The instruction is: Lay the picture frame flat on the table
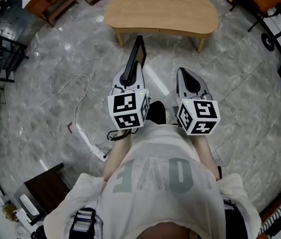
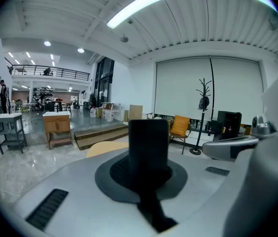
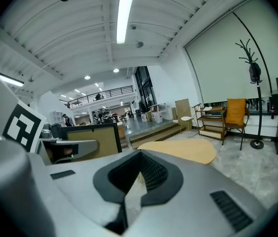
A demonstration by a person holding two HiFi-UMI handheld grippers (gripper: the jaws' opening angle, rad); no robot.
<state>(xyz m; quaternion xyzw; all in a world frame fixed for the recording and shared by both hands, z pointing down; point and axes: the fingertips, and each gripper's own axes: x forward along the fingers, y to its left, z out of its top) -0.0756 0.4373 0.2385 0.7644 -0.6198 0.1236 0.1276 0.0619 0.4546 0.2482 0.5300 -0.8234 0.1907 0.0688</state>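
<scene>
Picture frame (image 1: 134, 59) just short of table (image 1: 130, 25)

The table (image 1: 160, 11) is smooth pale wood, the floor (image 1: 56, 73) glossy stone, the picture frame (image 1: 132, 63) matt black.

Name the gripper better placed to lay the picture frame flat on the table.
Left. The left gripper has its jaws shut on the picture frame, holding it on edge short of the table. The right gripper holds nothing.
</scene>
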